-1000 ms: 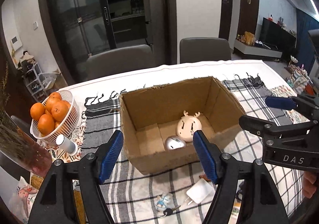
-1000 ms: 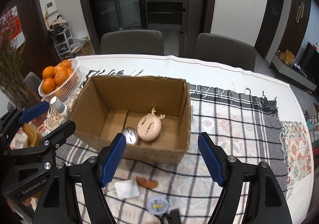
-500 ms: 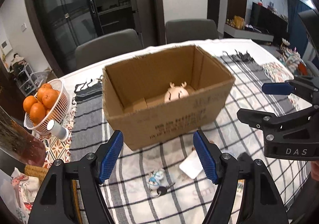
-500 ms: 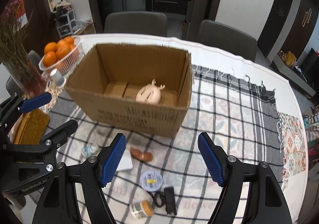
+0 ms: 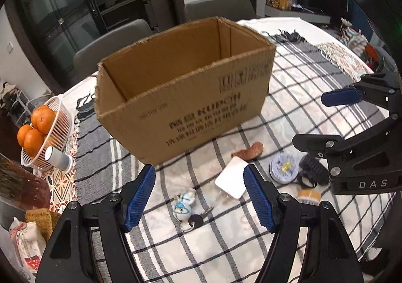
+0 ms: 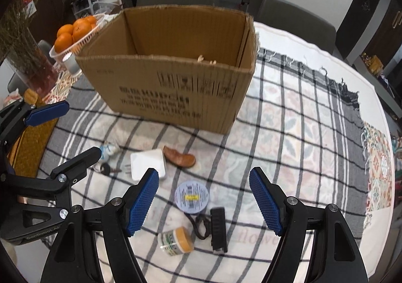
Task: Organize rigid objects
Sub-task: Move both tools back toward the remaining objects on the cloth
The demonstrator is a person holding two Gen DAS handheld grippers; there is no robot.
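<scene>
An open cardboard box (image 5: 186,96) (image 6: 170,76) stands on the checked tablecloth; only antler tips (image 6: 204,59) of a toy show inside. In front of it lie a white charger (image 5: 232,181) (image 6: 147,163), a brown shoe-shaped piece (image 5: 248,152) (image 6: 179,159), a keychain figure with key (image 5: 186,205) (image 6: 106,158), a round blue tin (image 5: 284,168) (image 6: 192,197), a small jar (image 6: 176,241) and a black item with cord (image 6: 217,229). My left gripper (image 5: 199,200) is open above the keychain and charger. My right gripper (image 6: 204,206) is open above the tin.
A white basket of oranges (image 5: 44,132) (image 6: 75,34) and a small white cylinder (image 5: 57,158) stand left of the box. A vase with dried stems (image 6: 30,66) is at the far left. Grey chairs (image 6: 294,18) stand behind the table.
Both grippers have drawn back and dropped from over the box to low in front of it. The toy and silver object inside are now hidden by the box wall.
</scene>
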